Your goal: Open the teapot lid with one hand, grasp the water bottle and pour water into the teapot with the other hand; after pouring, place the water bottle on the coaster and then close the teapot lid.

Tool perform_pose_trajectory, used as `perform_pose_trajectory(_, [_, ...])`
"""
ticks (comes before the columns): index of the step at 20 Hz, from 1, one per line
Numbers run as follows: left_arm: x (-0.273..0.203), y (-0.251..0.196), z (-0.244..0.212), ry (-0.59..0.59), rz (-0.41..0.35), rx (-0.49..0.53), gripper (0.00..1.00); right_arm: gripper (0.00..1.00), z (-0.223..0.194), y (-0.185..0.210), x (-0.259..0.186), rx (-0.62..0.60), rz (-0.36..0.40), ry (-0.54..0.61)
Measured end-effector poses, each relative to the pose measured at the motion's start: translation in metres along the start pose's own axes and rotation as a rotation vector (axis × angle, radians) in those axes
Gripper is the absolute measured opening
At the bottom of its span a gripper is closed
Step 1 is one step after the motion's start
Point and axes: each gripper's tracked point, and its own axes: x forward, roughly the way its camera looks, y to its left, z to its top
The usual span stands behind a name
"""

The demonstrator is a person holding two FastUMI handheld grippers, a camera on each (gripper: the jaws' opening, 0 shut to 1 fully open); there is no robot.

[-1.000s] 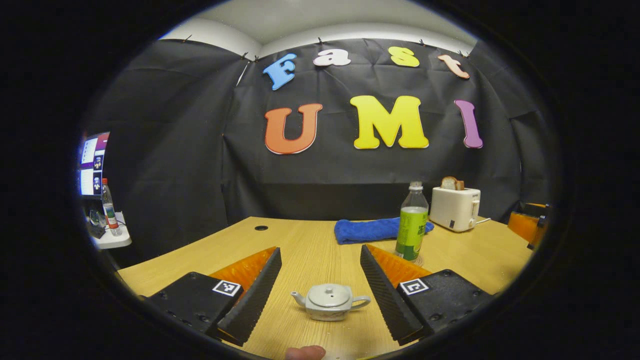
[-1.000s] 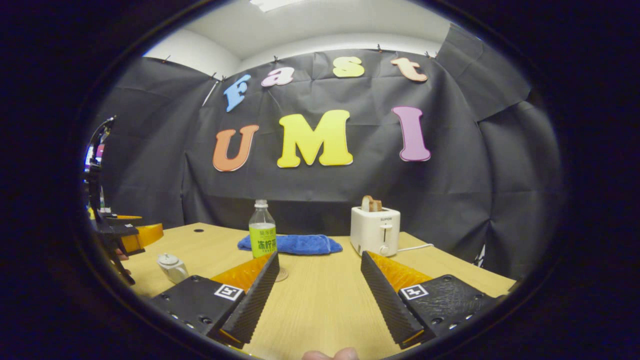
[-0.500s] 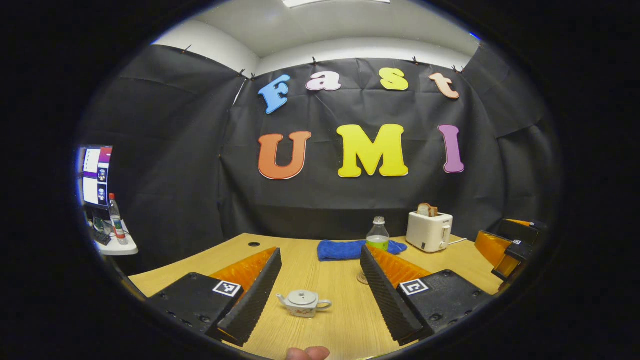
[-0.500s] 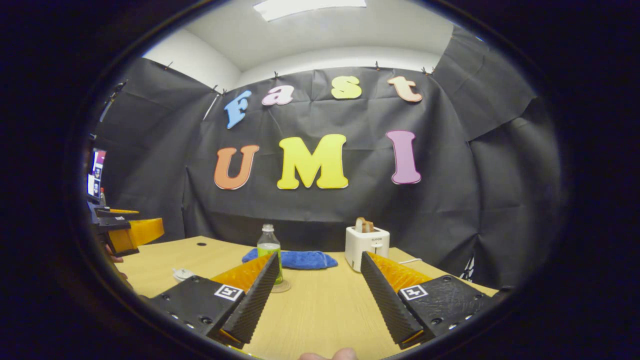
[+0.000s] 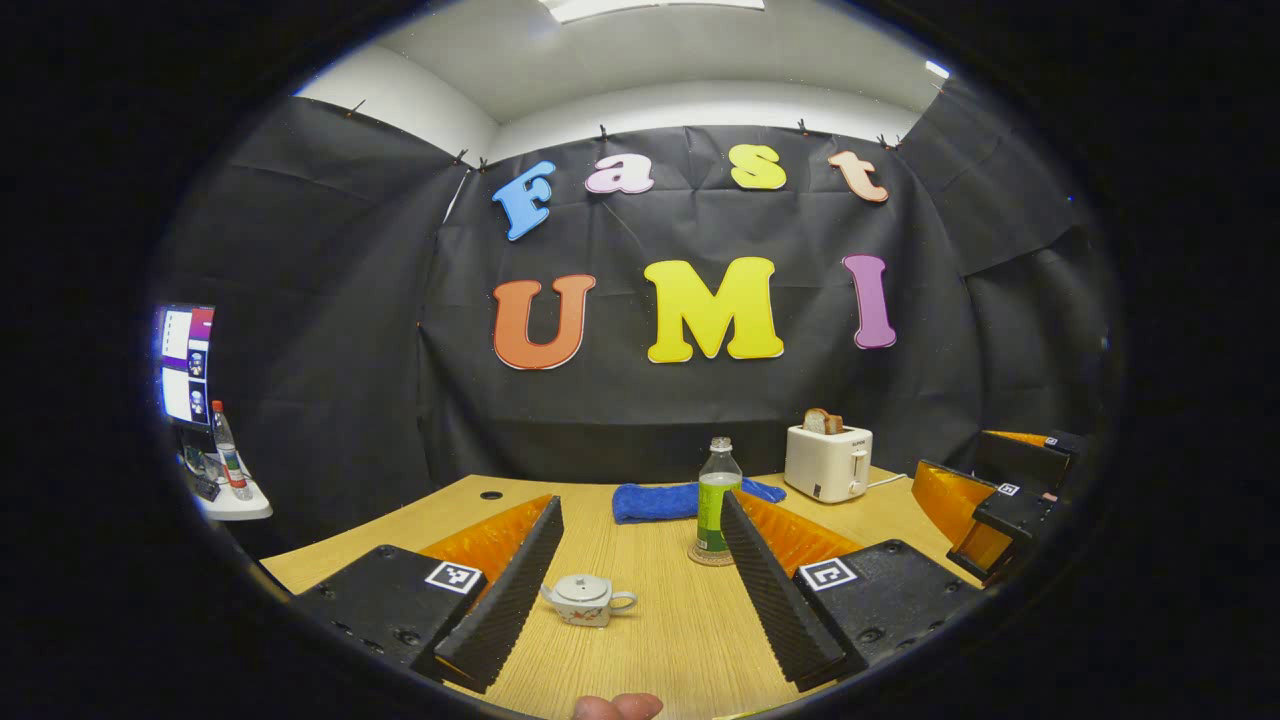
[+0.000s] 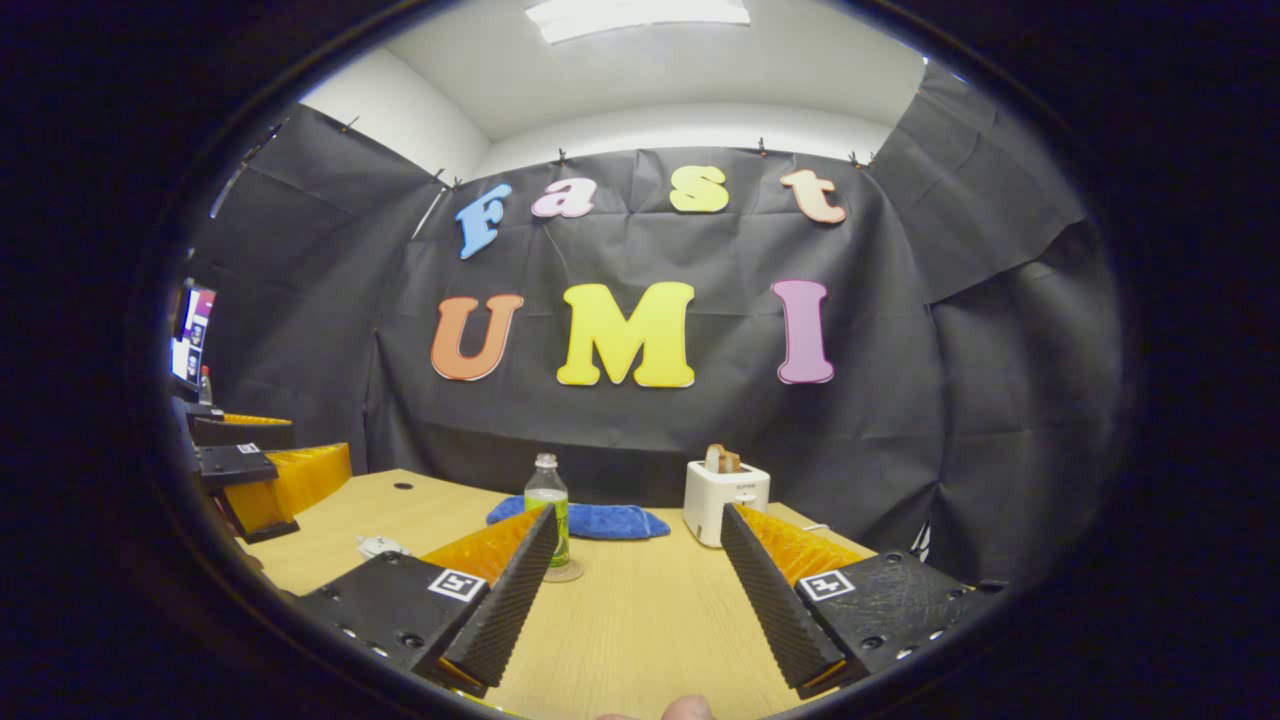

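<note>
A small white teapot [image 5: 585, 600] with its lid on sits on the wooden table [image 5: 660, 640], just ahead of my left gripper [image 5: 640, 590], which is open with nothing between its fingers. The water bottle [image 5: 714, 497] with a green label stands upright on a round coaster [image 5: 708, 556] farther back. In the right gripper view the bottle [image 6: 547, 507] stands on the coaster [image 6: 566, 572] ahead and left of my open right gripper [image 6: 638, 590], and the teapot [image 6: 378, 546] peeks out at the left. The right gripper [image 5: 985, 520] appears at the far right of the left gripper view; the left gripper [image 6: 262, 480] appears at the far left of the right gripper view.
A blue towel [image 5: 680, 499] lies at the back of the table. A white toaster [image 5: 828, 461] holding a slice of bread stands at the back right. A monitor [image 5: 185, 364] and a side shelf with a bottle [image 5: 226, 464] are off to the left.
Both grippers have pulled back and up from the table, so the teapot and bottle look smaller and farther. Both stay open.
</note>
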Motion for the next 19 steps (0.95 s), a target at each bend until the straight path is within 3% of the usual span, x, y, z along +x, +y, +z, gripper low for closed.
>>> perform_pose_trajectory(19, [0.007, 0.016, -0.006, 0.013, 0.005, -0.014, 0.99, 0.97, -0.006, 0.024, 0.011, 0.009, 0.025, 0.027])
